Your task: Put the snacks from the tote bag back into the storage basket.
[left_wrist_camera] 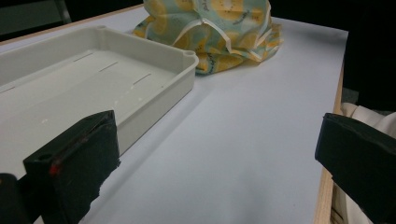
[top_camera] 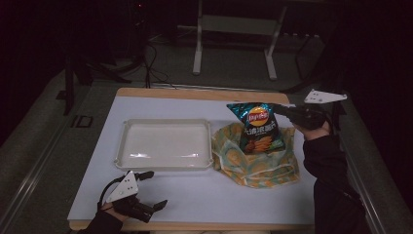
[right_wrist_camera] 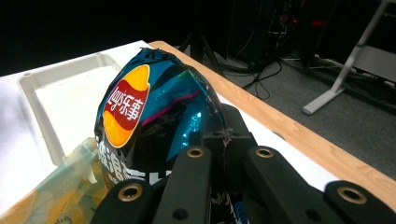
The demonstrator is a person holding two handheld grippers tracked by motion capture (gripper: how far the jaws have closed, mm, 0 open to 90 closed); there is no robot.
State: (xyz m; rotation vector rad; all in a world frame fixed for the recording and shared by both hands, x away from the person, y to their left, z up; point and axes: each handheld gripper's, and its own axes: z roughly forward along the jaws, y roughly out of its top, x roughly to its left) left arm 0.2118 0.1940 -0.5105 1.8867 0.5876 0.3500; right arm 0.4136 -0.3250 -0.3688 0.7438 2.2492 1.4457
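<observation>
A dark blue crisp bag [top_camera: 256, 127] with a red and yellow logo hangs upright over a yellow-and-teal patterned cloth bag [top_camera: 258, 163], lifted by its top right corner. My right gripper [top_camera: 287, 111] is shut on that corner; in the right gripper view the crisp bag [right_wrist_camera: 149, 121] bulges just ahead of the closed jaws, with the cloth bag [right_wrist_camera: 56, 196] below. A white tray [top_camera: 163, 145] lies empty left of the cloth bag. My left gripper [top_camera: 153, 189] rests open near the table's front left corner, nothing between its jaws; ahead of it lie the tray [left_wrist_camera: 154, 88] and the cloth bag [left_wrist_camera: 219, 32].
The white tabletop [top_camera: 204, 195] has a wooden edge [top_camera: 195, 92] at the back. Beyond it stand a metal frame's legs [top_camera: 197, 53] and cables on the grey floor. A sleeve [top_camera: 331, 185] runs along the table's right side.
</observation>
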